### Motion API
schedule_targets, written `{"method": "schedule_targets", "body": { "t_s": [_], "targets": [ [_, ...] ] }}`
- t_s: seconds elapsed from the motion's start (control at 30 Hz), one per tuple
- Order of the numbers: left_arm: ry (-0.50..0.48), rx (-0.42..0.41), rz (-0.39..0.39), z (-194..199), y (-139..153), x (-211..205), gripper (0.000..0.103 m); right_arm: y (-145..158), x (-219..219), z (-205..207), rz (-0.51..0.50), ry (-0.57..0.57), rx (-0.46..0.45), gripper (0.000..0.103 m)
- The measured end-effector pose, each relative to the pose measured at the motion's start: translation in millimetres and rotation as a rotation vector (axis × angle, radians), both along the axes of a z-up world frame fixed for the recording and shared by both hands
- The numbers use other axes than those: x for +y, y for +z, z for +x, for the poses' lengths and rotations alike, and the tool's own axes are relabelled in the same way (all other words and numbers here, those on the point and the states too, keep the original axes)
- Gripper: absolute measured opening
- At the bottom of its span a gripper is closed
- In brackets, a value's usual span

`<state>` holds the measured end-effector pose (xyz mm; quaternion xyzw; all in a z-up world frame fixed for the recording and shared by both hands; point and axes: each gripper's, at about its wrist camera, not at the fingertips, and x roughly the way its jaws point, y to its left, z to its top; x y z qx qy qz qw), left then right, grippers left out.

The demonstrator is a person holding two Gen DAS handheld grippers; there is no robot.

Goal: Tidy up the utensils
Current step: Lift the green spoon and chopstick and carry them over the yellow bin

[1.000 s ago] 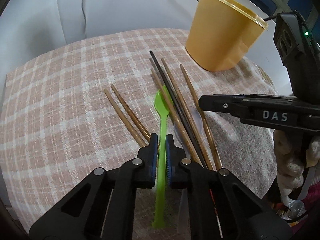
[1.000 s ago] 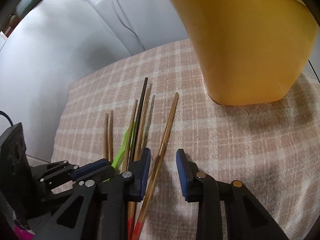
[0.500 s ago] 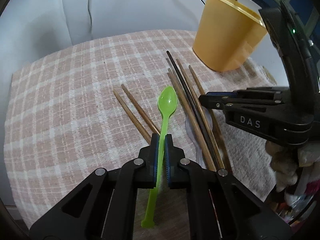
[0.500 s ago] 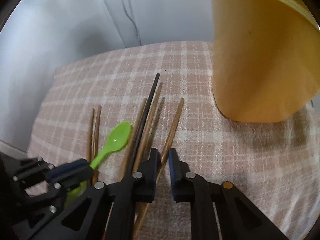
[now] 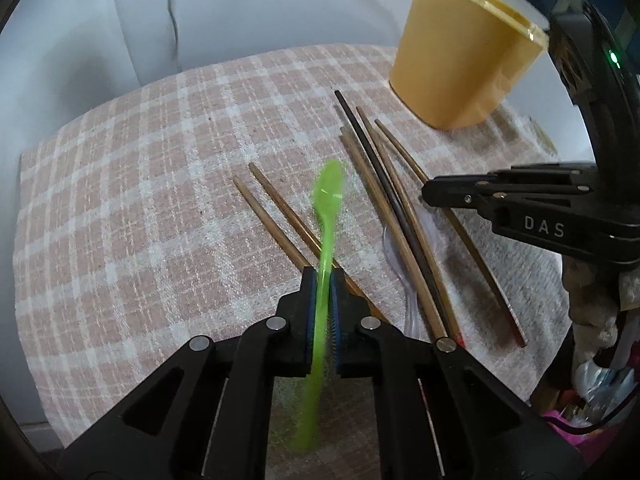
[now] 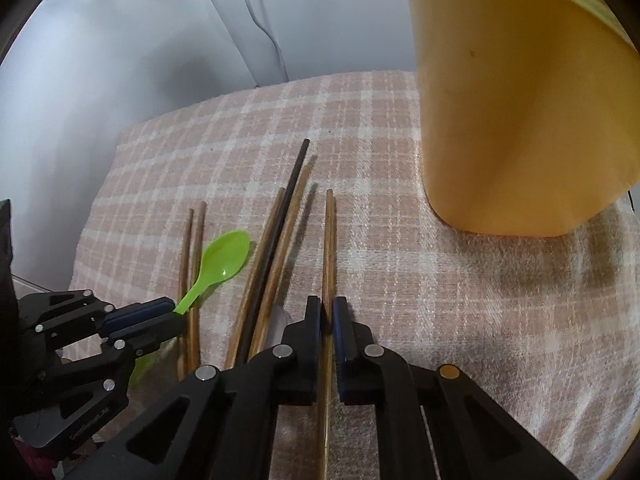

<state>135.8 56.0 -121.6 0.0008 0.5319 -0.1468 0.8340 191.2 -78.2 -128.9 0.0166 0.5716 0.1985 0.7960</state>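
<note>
Utensils lie spread over a pink-and-white checked cloth (image 5: 132, 208). A green plastic spoon (image 5: 326, 216) is clamped by its handle between the blue pads of the left gripper (image 5: 323, 280), its bowl pointing away and blurred in the left wrist view; in the right wrist view the spoon (image 6: 224, 260) sits raised above the cloth at the left. Just right of it, a pair of brown chopsticks (image 5: 276, 212) rests side by side. Farther right lies a bundle of brown chopsticks with one black chopstick (image 5: 380, 168) among them, over a clear plastic spoon (image 5: 400, 268) that is hard to make out. The right gripper (image 6: 327, 316) has its jaws drawn together on a single brown chopstick (image 6: 330, 240), the rightmost of the group, which runs straight between the pads. A yellow plastic cup (image 5: 460, 64) stands on the far right part of the cloth, near the chopstick tips but apart from them, with a thin stick rising out of it. Behind the cloth is a pale wall with a thin cable (image 6: 264, 32) hanging down it.

Compared with half a second ago, the spoon has been lifted higher and tilted, and the single chopstick now points straight ahead between the right pads instead of slanting.
</note>
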Motion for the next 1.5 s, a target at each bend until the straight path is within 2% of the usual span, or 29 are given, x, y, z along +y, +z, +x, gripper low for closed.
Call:
{"method": "schedule_targets", "body": {
  "t_s": [0.17,0.43,0.73,0.87,1.13,1.27,1.5],
  "targets": [
    [0.084,-0.044,-0.12,-12,11,25,0.003,18,-11,-6,0.042,-0.001,-0.03,0.003],
    [0.171,-0.116,-0.264,-29,33,48,0.003,47,-29,-19,0.11,-0.011,-0.079,0.003],
    [0.191,-0.2,-0.377,-48,63,53,0.003,82,-41,-42,0.162,0.009,-0.17,0.003],
    [0.209,-0.236,-0.443,-45,72,46,0.003,97,-51,-53,0.195,-0.001,-0.211,0.003],
    [0.185,-0.321,-0.517,-35,95,22,0.003,129,-72,-73,0.23,-0.044,-0.338,0.003],
    [0.162,-0.352,-0.542,-28,106,9,0.003,142,-92,-75,0.264,-0.075,-0.365,0.003],
    [0.112,-0.413,-0.537,-17,129,-20,0.003,167,-121,-78,0.298,-0.11,-0.424,0.003]
  ]
}}
